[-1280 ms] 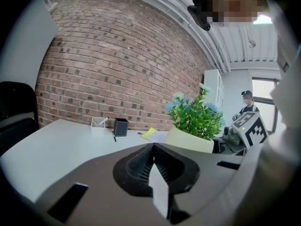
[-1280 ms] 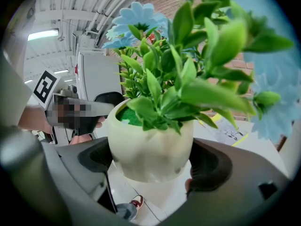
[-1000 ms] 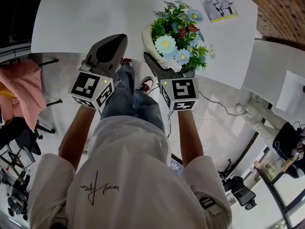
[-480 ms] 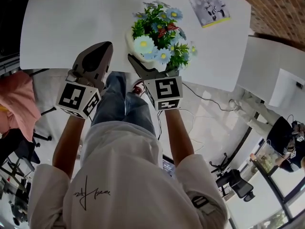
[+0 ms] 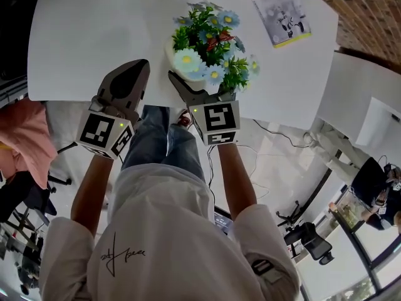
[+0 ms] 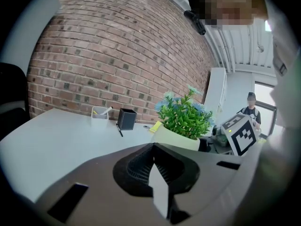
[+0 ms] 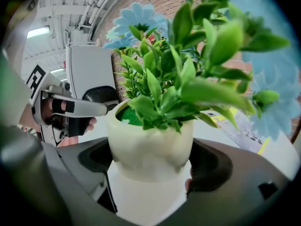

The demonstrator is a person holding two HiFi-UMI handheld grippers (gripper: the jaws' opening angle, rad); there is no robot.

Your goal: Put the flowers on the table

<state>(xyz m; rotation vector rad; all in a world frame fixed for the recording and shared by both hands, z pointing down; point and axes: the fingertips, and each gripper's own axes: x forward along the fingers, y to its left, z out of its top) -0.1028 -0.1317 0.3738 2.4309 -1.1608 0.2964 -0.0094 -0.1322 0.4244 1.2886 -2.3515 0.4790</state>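
A cream pot [image 5: 173, 58] of blue flowers [image 5: 210, 39] with green leaves hangs over the near edge of the round white table [image 5: 88, 24]. My right gripper [image 5: 188, 83] is shut on the pot [image 7: 150, 135], one jaw on each side of its lower half. Whether the pot's base touches the tabletop is hidden. My left gripper [image 5: 128, 80] hovers at the table's edge just left of the pot, shut with nothing in it. In the left gripper view the closed jaws [image 6: 153, 147] point across the table, and the pot [image 6: 176, 138] stands to their right.
A printed leaflet [image 5: 277, 8] lies at the table's far right. A black pen holder [image 6: 126, 119] and a clear cup [image 6: 99, 112] stand near the brick wall. Another white table [image 5: 357, 93] is to the right, and pink cloth [image 5: 25, 143] to the left.
Both grippers and the pot shifted a little farther over the table a second ago. Over the last half second they have hardly moved.
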